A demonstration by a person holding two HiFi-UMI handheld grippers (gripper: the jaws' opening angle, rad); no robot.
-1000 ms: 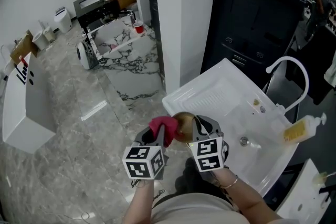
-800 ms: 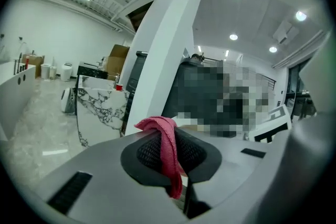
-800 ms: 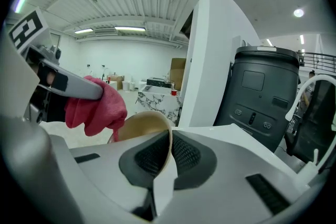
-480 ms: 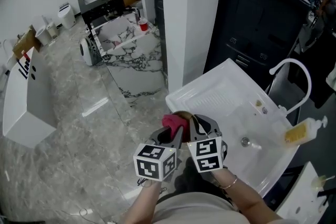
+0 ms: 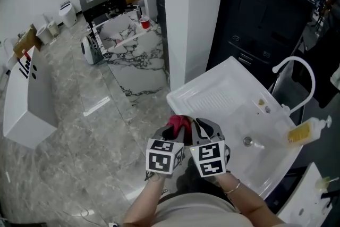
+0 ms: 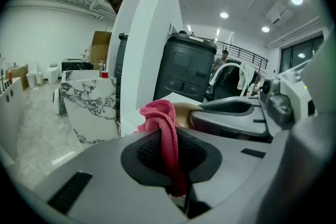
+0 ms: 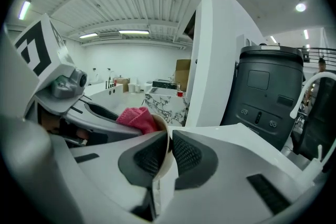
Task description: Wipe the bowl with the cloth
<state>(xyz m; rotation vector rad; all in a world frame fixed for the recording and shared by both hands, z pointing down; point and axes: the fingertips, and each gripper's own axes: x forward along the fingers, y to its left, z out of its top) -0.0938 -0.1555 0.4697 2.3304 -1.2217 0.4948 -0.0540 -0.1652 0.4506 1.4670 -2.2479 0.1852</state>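
Observation:
In the head view my left gripper [image 5: 175,134] is shut on a red cloth [image 5: 178,124] in front of me. Its bunched end presses into a tan bowl [image 6: 184,112]. My right gripper [image 5: 199,127] is right beside it, nearly touching. The bowl's thin cream rim [image 7: 160,173] stands between the right pads while those jaws are opening slightly. Cloth [image 7: 137,118] fills the bowl's mouth and hides the bowl in the head view. The cloth [image 6: 160,118] hangs down between the left pads [image 6: 144,152].
A white sink [image 5: 223,98] with a curved tap [image 5: 297,69] and a soap bottle [image 5: 304,133] lies to my right. A white pillar [image 5: 186,18] and a dark cabinet [image 5: 255,18] stand behind. A marble table [image 5: 130,56] is far left.
My left gripper has moved right, up against the right gripper. The red cloth now covers the bowl, which showed beside it a second ago.

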